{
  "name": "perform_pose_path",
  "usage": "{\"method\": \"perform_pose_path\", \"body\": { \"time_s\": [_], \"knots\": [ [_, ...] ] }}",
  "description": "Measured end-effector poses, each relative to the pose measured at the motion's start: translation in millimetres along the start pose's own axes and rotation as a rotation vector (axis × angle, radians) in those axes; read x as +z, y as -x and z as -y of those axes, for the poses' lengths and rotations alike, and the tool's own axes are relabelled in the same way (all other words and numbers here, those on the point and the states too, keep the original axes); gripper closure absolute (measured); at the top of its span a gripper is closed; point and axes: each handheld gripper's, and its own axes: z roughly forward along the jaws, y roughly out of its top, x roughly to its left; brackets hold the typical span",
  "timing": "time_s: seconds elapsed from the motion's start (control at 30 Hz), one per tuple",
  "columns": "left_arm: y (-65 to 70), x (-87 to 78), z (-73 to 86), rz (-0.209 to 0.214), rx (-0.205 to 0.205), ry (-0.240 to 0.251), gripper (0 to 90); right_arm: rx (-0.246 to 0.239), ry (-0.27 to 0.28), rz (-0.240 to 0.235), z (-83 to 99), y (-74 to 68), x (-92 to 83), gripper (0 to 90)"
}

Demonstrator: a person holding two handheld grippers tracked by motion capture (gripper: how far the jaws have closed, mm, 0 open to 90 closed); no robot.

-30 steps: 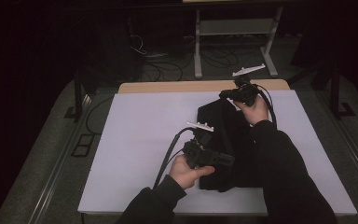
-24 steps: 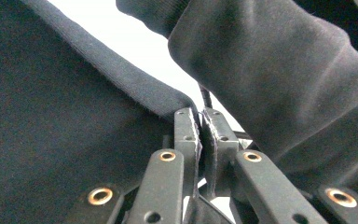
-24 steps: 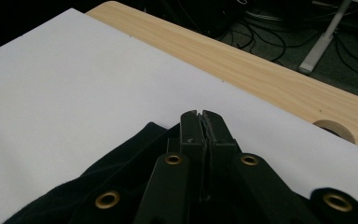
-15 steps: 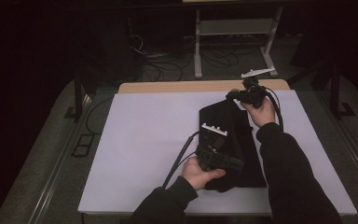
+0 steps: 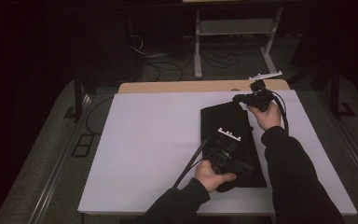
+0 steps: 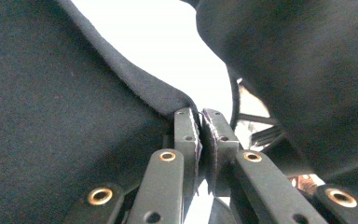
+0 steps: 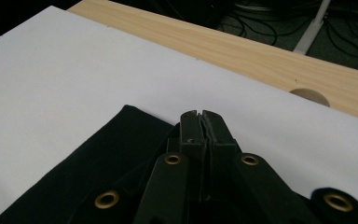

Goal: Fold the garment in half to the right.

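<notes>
A black cloth [image 5: 228, 122] lies lengthwise on the white table top [image 5: 144, 140], right of the middle. My left gripper [image 5: 248, 168] is at the cloth's near end. In the left gripper view its jaws are pressed together on the cloth's hemmed edge [image 6: 135, 88], with the left gripper [image 6: 200, 122] shut. My right gripper [image 5: 238, 98] is at the cloth's far right corner. In the right gripper view the right gripper [image 7: 199, 119] has its jaws closed, with black cloth [image 7: 98, 154] bunched at their base.
A light wooden strip [image 5: 177, 87] runs along the table's far edge, with a round hole [image 7: 310, 95] in it. Beyond it are a white metal stand [image 5: 233, 28] and cables on the floor. White table surface lies bare left of the cloth.
My left gripper has slid right and nearer along the cloth's near end. My right gripper has moved farther back and right, and the cloth now lies stretched out longer.
</notes>
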Motion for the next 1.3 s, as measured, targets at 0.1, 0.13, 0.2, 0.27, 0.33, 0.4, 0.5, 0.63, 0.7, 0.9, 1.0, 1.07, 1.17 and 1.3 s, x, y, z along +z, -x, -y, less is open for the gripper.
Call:
{"method": "perform_pose_path", "body": {
  "time_s": [0.1,0.13,0.2,0.27,0.33,0.4,0.5,0.63,0.7,0.9,1.0,1.07,1.17,1.3],
  "knots": [
    [-1.9,7.9,-0.4,-0.001,-0.006,-0.010,83.5,0.004,0.000,0.003,3.2,3.3,-0.1,86.9],
    [-1.9,9.6,-0.6,-0.003,-0.006,-0.013,83.5,0.008,0.000,0.003,4.5,4.6,-0.1,87.0],
    [-1.6,14.5,-1.1,-0.012,-0.006,-0.022,83.5,0.015,0.000,0.008,6.9,6.8,-0.2,86.9],
    [-1.8,17.4,-1.8,-0.015,0.001,-0.033,83.5,0.020,-0.001,0.008,9.3,9.1,-0.1,86.9],
    [-1.4,19.7,-2.2,-0.020,0.003,-0.039,83.5,0.029,0.000,0.008,12.3,12.3,-0.3,86.9],
    [-1.3,21.4,-2.5,-0.021,0.002,-0.039,83.5,0.037,0.002,0.009,14.8,14.6,-0.2,86.9],
    [-1.4,24.9,-3.1,-0.029,0.013,-0.044,83.5,0.050,0.002,0.005,18.2,18.4,0.3,86.9],
    [-1.5,28.9,-4.0,-0.039,0.009,-0.058,83.5,0.060,0.005,0.004,21.6,21.2,0.7,86.9],
    [-1.6,29.8,-5.1,-0.041,0.005,-0.053,83.5,0.064,0.014,0.000,22.7,22.3,0.2,86.9],
    [-0.5,36.0,-8.1,-0.063,0.020,-0.067,83.4,0.079,0.021,-0.003,29.0,27.0,1.2,86.9],
    [-1.1,38.9,-9.3,-0.069,0.015,-0.070,83.4,0.083,0.028,-0.001,32.2,28.8,1.9,86.9],
    [-1.1,41.3,-10.0,-0.079,0.014,-0.080,83.4,0.087,0.036,-0.003,33.9,29.4,2.6,86.9],
    [0.1,44.9,-10.9,-0.098,0.021,-0.100,83.4,0.086,0.032,-0.001,35.9,31.0,5.1,86.9],
    [-1.2,48.0,-12.4,-0.108,0.017,-0.116,83.4,0.090,0.025,-0.007,38.0,32.4,6.3,86.9]
  ]
}}
